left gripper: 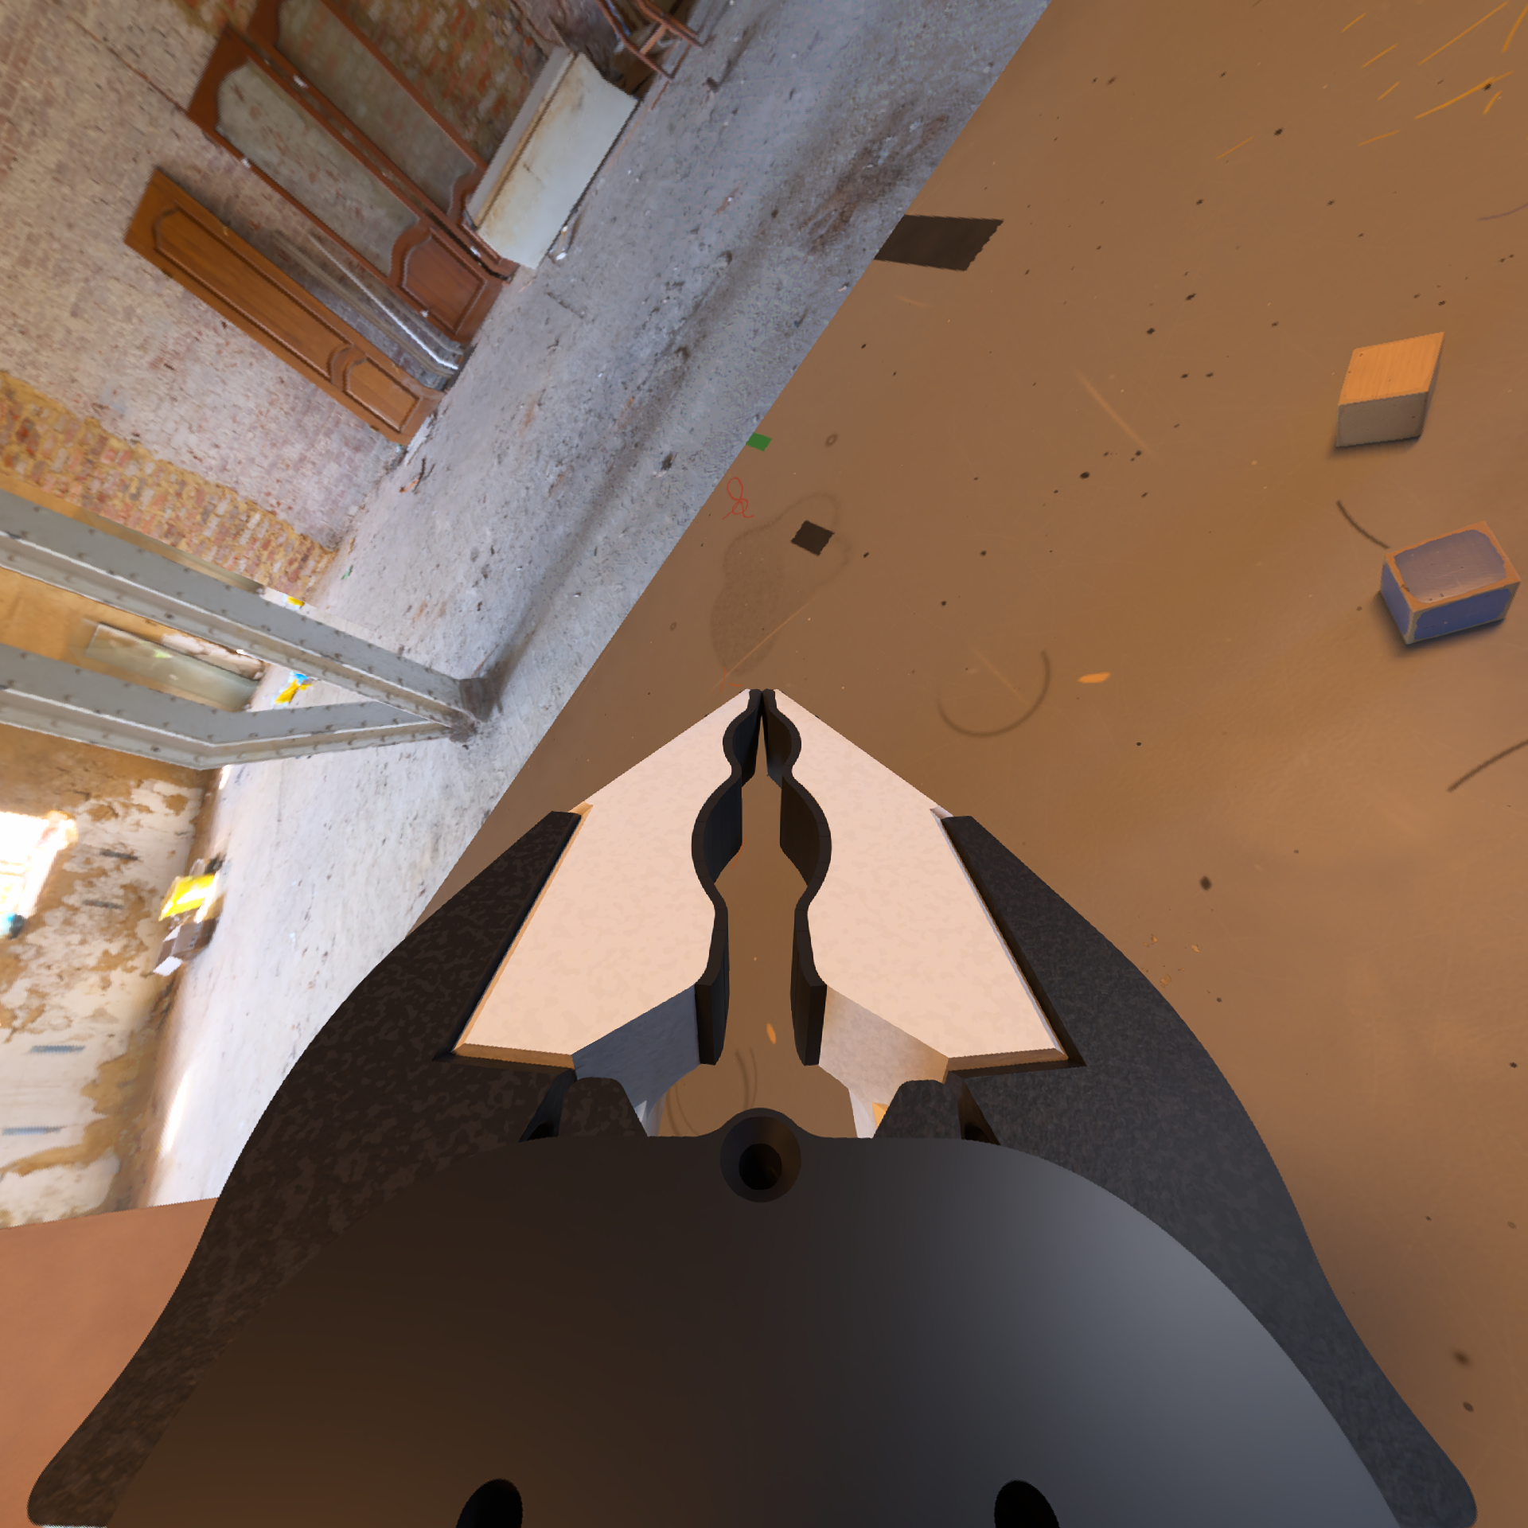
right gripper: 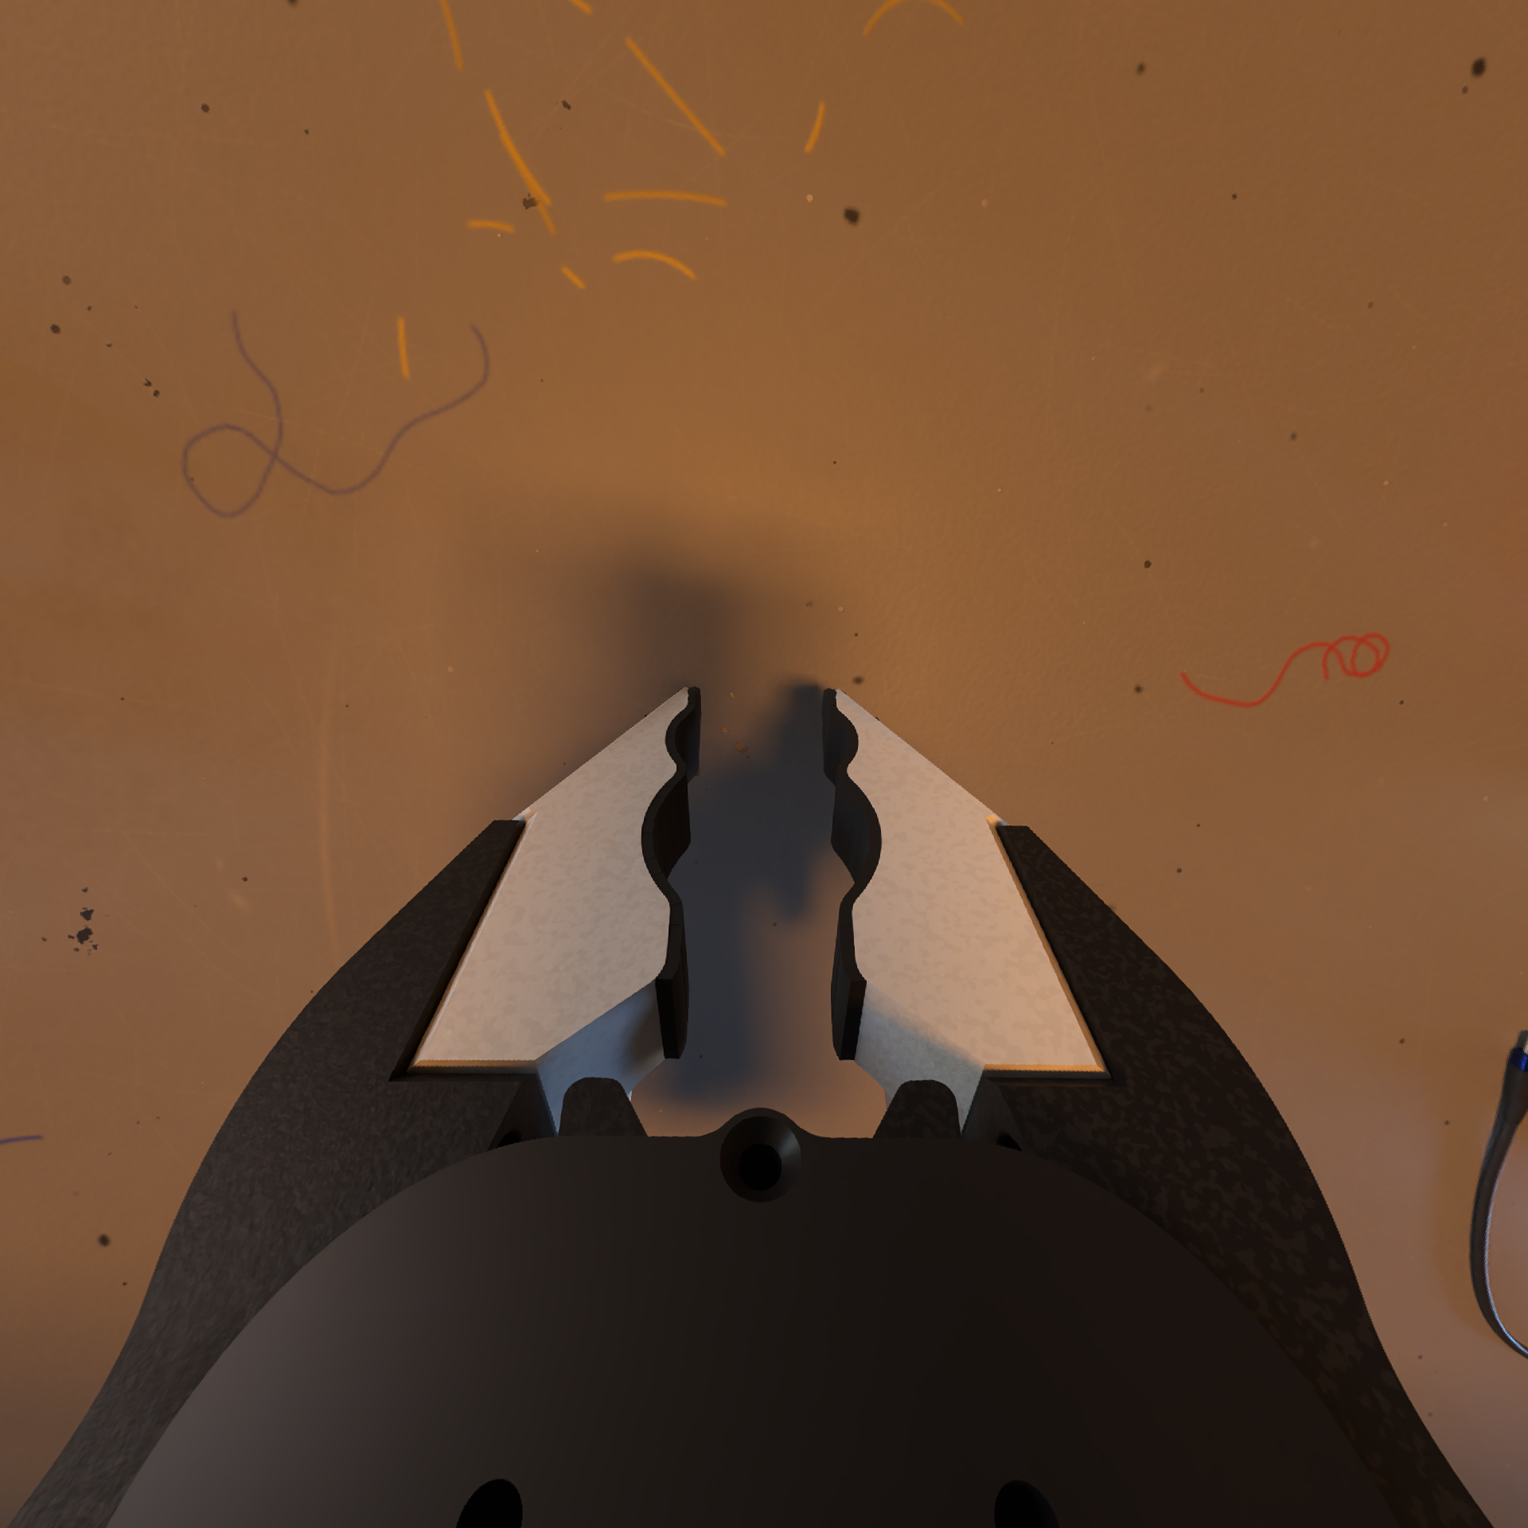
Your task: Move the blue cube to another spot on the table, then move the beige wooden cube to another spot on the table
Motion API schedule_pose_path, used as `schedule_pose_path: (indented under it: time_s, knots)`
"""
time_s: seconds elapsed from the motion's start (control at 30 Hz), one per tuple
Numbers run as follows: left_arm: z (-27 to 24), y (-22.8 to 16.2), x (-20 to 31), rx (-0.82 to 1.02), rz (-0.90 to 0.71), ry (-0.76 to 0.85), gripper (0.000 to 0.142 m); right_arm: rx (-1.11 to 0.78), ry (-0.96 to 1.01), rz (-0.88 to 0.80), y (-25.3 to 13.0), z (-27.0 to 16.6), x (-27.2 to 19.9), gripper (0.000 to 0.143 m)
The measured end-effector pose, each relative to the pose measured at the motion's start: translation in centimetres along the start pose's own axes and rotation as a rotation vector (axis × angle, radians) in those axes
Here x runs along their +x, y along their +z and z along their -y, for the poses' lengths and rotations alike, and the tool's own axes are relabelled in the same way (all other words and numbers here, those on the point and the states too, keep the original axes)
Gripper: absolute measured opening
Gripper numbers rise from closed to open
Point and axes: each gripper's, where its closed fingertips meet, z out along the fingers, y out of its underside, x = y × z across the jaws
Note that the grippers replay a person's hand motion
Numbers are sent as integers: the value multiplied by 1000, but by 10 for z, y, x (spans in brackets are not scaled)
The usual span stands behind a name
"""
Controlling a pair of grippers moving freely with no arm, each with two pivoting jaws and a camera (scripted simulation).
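In the left wrist view the blue cube (left gripper: pixel 1449 584) sits on the brown table (left gripper: pixel 1075 579) at the right edge, and the beige wooden cube (left gripper: pixel 1387 390) sits just beyond it. My left gripper (left gripper: pixel 761 696) is shut and empty, near the table's left edge, well to the left of both cubes. In the right wrist view my right gripper (right gripper: pixel 761 696) is open and empty, pointing down close over bare table (right gripper: pixel 1075 413). Neither cube shows in the right wrist view.
The table's edge (left gripper: pixel 719 513) runs diagonally in the left wrist view, with a concrete floor (left gripper: pixel 579 331) beyond it. Dark patches (left gripper: pixel 938 242) mark the table. A dark cable (right gripper: pixel 1501 1215) lies at the right edge of the right wrist view.
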Motion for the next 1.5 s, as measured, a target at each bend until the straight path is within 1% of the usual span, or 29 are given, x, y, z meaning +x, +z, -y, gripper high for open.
schedule_pose_path:
  time_s: [0.1,0.17,0.23,0.3,0.33,0.4,0.47,0.5,0.57,0.6,0.7,0.8,0.9,1.0,1.07,1.17,1.27,1.37,1.43,1.5]
  knots:
    - [-1,0,0,-4,-1,-1,0,-8,22,22,0,-1,-1,30]
    - [-1,0,-1,-6,1,0,0,-15,36,4,-6,-2,2,35]
    - [-1,0,-1,-7,3,2,0,15,21,-20,-24,5,1,37]
    - [-1,-1,-2,-6,6,2,0,136,-24,-41,-58,27,-12,37]
    - [-1,-2,-2,-5,7,2,0,223,-60,-39,-78,41,-25,37]
    - [-1,-2,-3,-5,7,2,0,401,-169,23,-115,68,-72,38]
    - [-1,-1,-2,-9,5,4,0,528,-345,179,-138,83,-141,38]
    - [-2,-1,-1,-12,4,6,0,547,-445,277,-141,83,-176,38]
    - [-3,-1,0,-19,2,14,0,466,-590,419,-129,70,-231,38]
    - [-3,-1,1,-22,3,20,0,400,-621,428,-117,64,-246,38]
    - [-2,-2,1,-20,6,28,0,265,-654,358,-77,55,-269,38]
    - [-2,-3,0,-17,3,26,0,153,-659,321,-45,45,-276,38]
    - [-3,-2,0,-22,1,27,0,89,-655,267,-26,38,-274,39]
    - [-4,-1,0,-25,-1,29,0,36,-652,281,-16,31,-274,36]
    - [-4,0,1,-28,-3,33,0,33,-661,283,-15,30,-274,26]
    - [-5,1,2,-35,-3,40,0,17,-671,315,-18,26,-276,26]
    - [-6,2,4,-42,-3,48,0,73,-684,352,-38,32,-281,26]
    - [-6,3,5,-47,-6,51,0,235,-675,373,-90,49,-275,26]
    - [-7,4,5,-50,-7,52,0,365,-635,335,-130,60,-250,26]
    - [-6,4,7,-50,-10,54,0,457,-541,254,-159,66,-206,26]
